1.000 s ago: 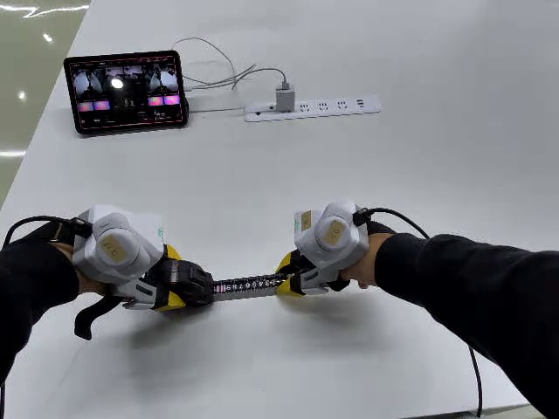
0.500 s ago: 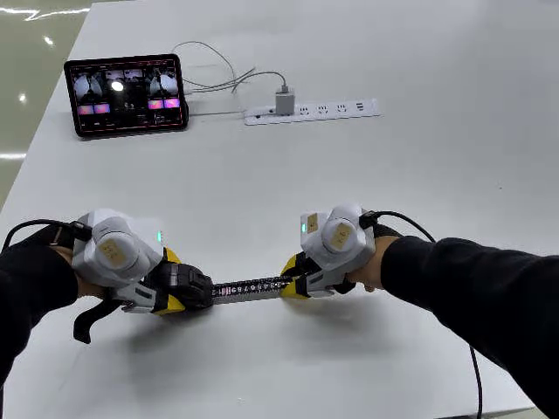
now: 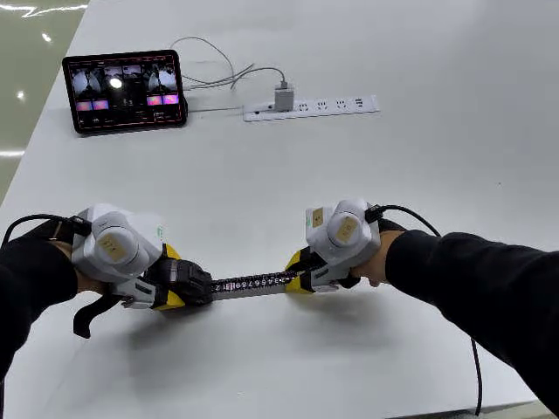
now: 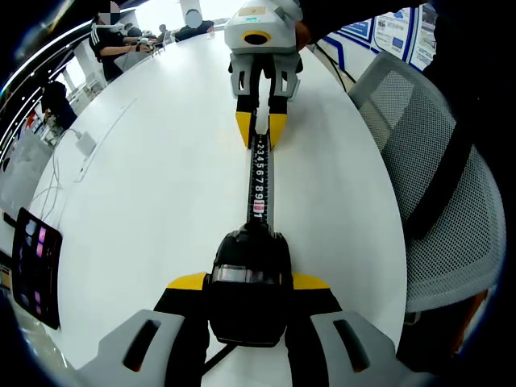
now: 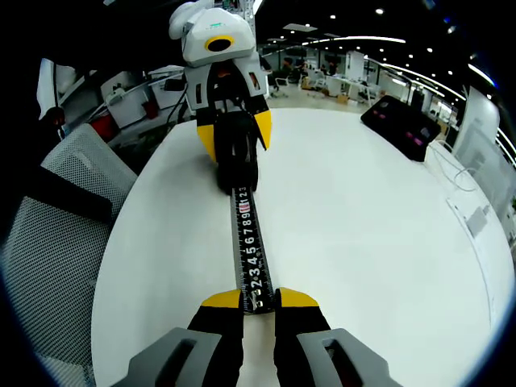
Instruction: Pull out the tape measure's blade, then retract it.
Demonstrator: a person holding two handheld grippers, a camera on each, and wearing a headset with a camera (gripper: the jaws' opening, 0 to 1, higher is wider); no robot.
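- 1 tape measure (image 4: 249,284), black case, sat near the table's (image 3: 419,166) near edge, left of its middle.
- 2 hand-held grippers, one per hand, faced each other along that edge.
- Left gripper (image 4: 248,282): its two yellow-tipped jaws were clamped on the sides of the case, which filled the gap between them.
- Right gripper (image 5: 259,300): jaws pressed almost together, pinching the free end of the blade (image 5: 247,238).
- 1 blade, dark with white numerals and a red mark partway along, was drawn out of the case. It ran straight between the two grippers, low over the tabletop; couldn't tell whether it touched.
- The exposed length was short, with the grippers near each other but apart.
- 1 tablet (image 3: 124,90), screen lit, lay toward the far left corner, close to the table's left edge.
- 1 white power strip (image 3: 325,106) lay right of the tablet, toward the far side, well apart from the tape measure.
- 1 white charger (image 3: 285,96) was plugged into the strip's left end. Thin white cables (image 3: 218,77) looped from it toward the tablet; the count wasn't clear.
- 2 black cords, one trailing from each gripper past the person's dark sleeves.
- 1 grey mesh chair (image 4: 439,193) stood beside the table's near edge, seen from both gripper views.
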